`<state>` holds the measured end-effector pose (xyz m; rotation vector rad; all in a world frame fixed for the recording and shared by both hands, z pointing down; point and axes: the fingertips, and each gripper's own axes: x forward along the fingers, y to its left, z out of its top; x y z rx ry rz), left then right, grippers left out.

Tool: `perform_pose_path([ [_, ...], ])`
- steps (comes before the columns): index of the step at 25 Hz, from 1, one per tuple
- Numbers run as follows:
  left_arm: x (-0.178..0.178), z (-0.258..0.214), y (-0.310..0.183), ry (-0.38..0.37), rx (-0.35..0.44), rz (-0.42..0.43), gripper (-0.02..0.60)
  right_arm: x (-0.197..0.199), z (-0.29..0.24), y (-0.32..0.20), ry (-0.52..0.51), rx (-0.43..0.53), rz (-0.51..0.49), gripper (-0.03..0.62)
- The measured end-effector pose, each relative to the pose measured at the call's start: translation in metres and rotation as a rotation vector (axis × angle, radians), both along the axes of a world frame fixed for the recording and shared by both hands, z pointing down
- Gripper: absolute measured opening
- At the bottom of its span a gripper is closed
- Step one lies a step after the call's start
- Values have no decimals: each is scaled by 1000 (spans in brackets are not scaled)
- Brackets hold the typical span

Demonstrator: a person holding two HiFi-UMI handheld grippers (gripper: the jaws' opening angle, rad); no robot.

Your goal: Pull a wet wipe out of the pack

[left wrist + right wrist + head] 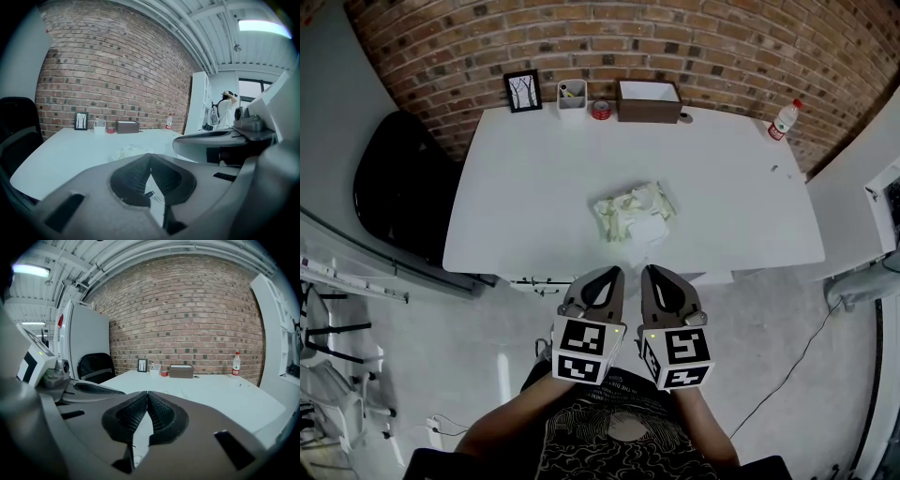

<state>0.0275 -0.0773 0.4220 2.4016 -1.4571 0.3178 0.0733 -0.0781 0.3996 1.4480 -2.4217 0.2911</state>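
Crumpled wipe pack on table, brown box white inside, white cup nearby

Tabletop far edge held a row: picture frame, white cup, red tin, brown box. Bottle stood at far right corner. Black chair sat beside left edge.
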Motion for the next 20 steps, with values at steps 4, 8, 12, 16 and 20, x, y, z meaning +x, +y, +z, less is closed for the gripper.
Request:
perform_pose_path([
  [4,0,0,6,-1,-2,-2,11,0,0,6,-4,-2,-2,17],
  [8,1,-1,9,-1,2,-3,11,1,0,9,-4,1,-2,17],
  [12,3,-1,10,1,1,-1,11,2,0,11,-2,2,-1,17],
  [16,5,-2,10,0,1,1,11,3,-1,11,1,5,-1,18],
  [20,5,-1,9,-2,1,2,11,4,-1,10,0,3,-2,18],
])
